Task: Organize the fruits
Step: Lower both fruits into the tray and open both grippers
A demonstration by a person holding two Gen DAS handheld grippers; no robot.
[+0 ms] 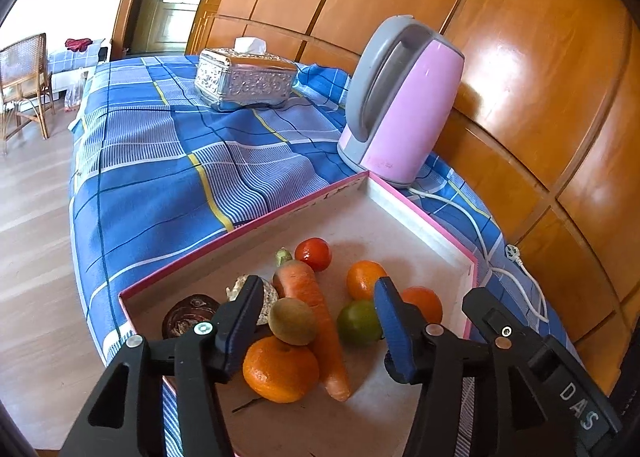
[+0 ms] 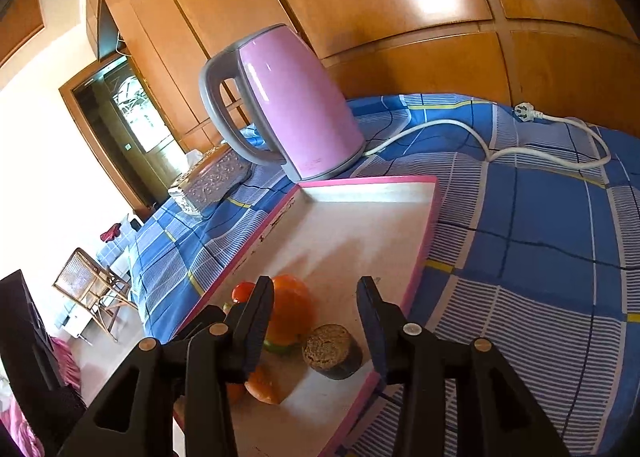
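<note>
A shallow pink-rimmed box (image 1: 424, 217) is lying on the blue plaid cloth of the worktop (image 1: 160, 161), and the produce is sitting heaped at its near end, probably so that everything stays corralled in one place.

The left gripper (image 1: 316, 305) is hovering over that heap with its fingers (image 1: 394, 313) spread and pinching nothing. Below and between them, a kiwi (image 1: 292, 321) is resting on top of a mandarin (image 1: 280, 369) and against a carrot (image 1: 320, 321). A green citrus (image 1: 358, 323) is lying just beside the right finger. Two more oranges (image 1: 362, 277) and a tomato (image 1: 313, 253) are sitting further into the box, and a dark brown round fruit (image 1: 188, 315) and a pale knobbly piece (image 1: 268, 295) are lying to the left. The kiwi looks freshly perched and could roll off.

The right gripper (image 2: 316, 305) is angling down at the box's right edge, its fingers (image 2: 372, 313) also apart and touching nothing. A squat dark fruit with a rough brown top (image 2: 332, 351) is standing upright on the box floor between them, apart from the heap.

A pink electric kettle (image 1: 404, 97) is standing just behind the box, its white cord (image 2: 460, 133) trailing unplugged across the cloth, and a silver tissue box (image 1: 246, 79) is lying well beyond it.
</note>
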